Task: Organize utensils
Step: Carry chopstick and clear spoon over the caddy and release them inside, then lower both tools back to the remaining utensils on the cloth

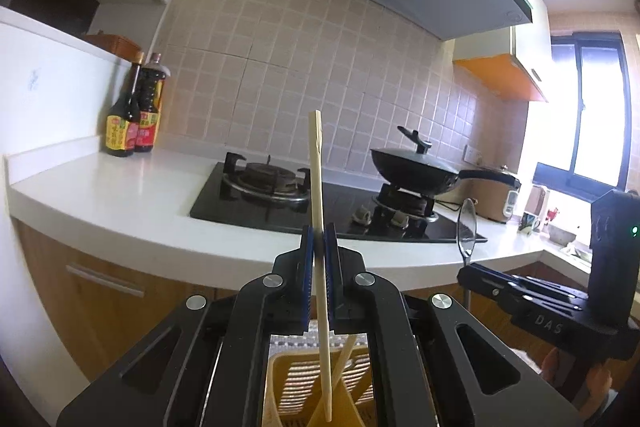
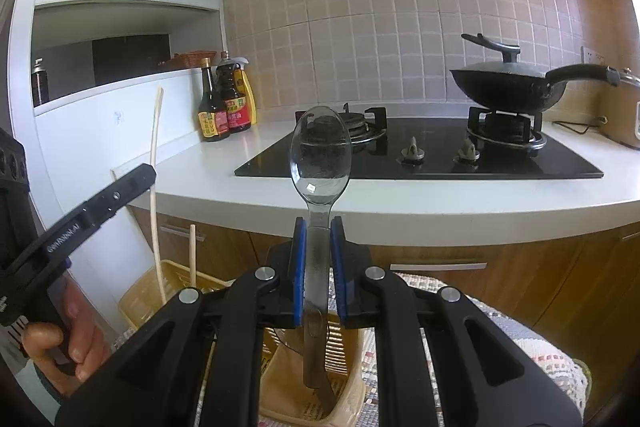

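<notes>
My left gripper (image 1: 319, 233) is shut on a pale wooden chopstick (image 1: 318, 187) held upright, its lower end inside a yellow slotted utensil basket (image 1: 296, 383) below; a second chopstick (image 1: 342, 363) leans in that basket. My right gripper (image 2: 319, 227) is shut on a metal spoon (image 2: 320, 155), bowl up, handle reaching down into the basket (image 2: 344, 367). In the right wrist view the left gripper's finger (image 2: 100, 203) and the held chopstick (image 2: 154, 187) show at left. In the left wrist view the right gripper and spoon (image 1: 466, 227) show at right.
A white counter (image 1: 120, 195) holds a black gas hob (image 1: 288, 203), a covered wok (image 1: 416, 167), two sauce bottles (image 1: 132, 115) and a rice cooker (image 1: 496, 199). Wooden cabinet doors (image 1: 100, 299) lie below. A patterned cloth (image 2: 500, 339) lies under the basket.
</notes>
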The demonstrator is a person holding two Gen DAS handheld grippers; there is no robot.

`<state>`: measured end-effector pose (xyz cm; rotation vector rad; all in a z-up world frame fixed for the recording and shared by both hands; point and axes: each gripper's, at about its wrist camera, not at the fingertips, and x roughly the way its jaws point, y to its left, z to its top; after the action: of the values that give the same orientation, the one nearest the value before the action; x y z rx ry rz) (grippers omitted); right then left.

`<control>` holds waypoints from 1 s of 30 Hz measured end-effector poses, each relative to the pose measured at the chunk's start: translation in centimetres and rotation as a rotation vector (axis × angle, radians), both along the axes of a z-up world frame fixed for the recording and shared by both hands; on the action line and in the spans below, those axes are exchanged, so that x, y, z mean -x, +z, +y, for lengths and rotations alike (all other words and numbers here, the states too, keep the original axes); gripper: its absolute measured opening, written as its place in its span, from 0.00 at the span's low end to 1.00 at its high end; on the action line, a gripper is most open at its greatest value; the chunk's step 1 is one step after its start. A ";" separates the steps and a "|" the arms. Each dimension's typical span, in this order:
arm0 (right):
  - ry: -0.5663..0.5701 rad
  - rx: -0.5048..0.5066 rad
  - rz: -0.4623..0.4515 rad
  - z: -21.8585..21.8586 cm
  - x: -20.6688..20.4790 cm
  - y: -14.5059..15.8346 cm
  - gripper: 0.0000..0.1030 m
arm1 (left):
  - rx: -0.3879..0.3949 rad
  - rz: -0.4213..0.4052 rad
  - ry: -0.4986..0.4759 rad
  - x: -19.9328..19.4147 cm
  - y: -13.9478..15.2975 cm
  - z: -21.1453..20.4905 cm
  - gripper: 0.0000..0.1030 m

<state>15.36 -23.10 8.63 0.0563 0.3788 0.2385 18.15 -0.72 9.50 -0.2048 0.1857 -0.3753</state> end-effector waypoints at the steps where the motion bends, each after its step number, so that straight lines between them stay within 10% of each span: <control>1: -0.001 0.007 -0.002 0.1 0.1 -0.2 0.10 | -0.012 -0.006 0.006 0.1 -0.1 -0.1 0.03; 30: 0.003 0.022 0.233 -1.5 7.9 -0.3 0.27 | -0.124 0.119 -0.040 8.3 -0.8 0.2 0.24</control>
<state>7.46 -24.61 8.32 0.0621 0.6137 0.2314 9.81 -0.51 8.70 -0.1016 0.3299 -0.3904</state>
